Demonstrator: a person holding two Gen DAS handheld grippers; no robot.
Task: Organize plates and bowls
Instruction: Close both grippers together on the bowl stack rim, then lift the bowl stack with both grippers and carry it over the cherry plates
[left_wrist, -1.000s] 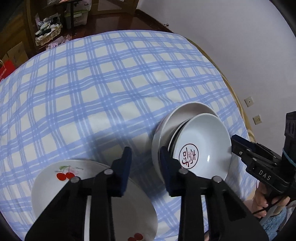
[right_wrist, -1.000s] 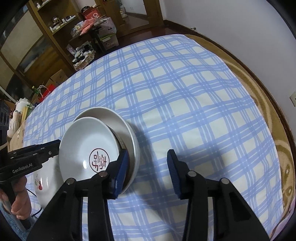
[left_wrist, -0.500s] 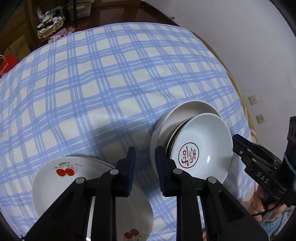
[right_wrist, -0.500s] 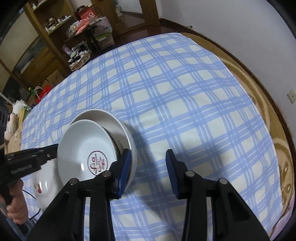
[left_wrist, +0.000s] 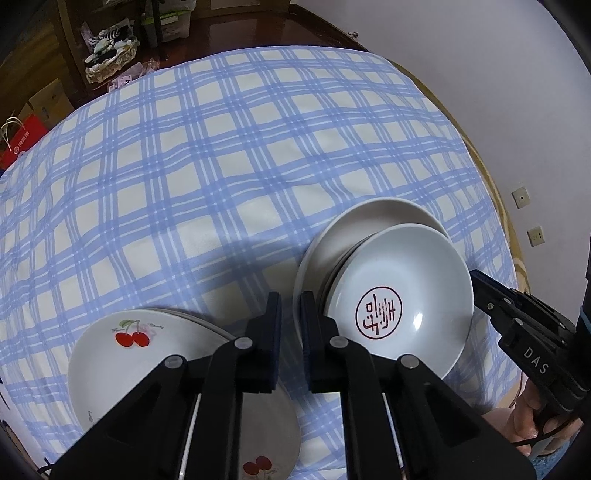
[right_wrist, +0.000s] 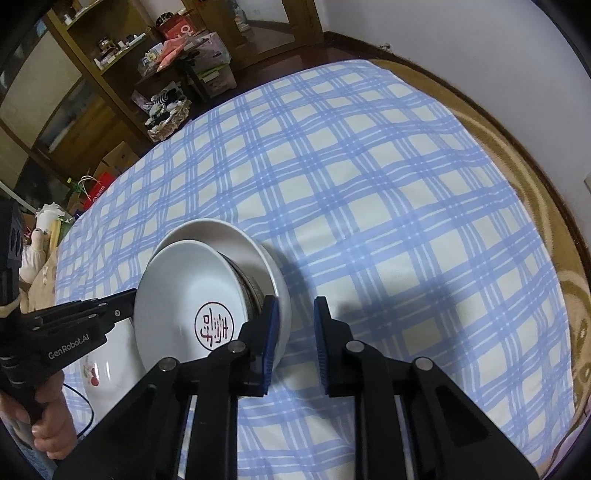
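"DAS" stands in pale letters on the black body of the right gripper (left_wrist: 480, 291), seen at the right of the left wrist view. "GenRobot.AI" stands on the side of the left gripper (right_wrist: 127, 301), at the left of the right wrist view. The white bowl (left_wrist: 402, 299) between the two grippers bears a red round seal with characters too stylised to read. Small script beside the cherries on the cherry plate (left_wrist: 122, 354) is illegible.

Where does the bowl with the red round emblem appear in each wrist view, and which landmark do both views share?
Left wrist view: bowl with the red emblem, lower right, right of the near fingers.
Right wrist view: the same bowl, lower left, left of the near fingers.
Shared landmark: the cherry plate beside it.
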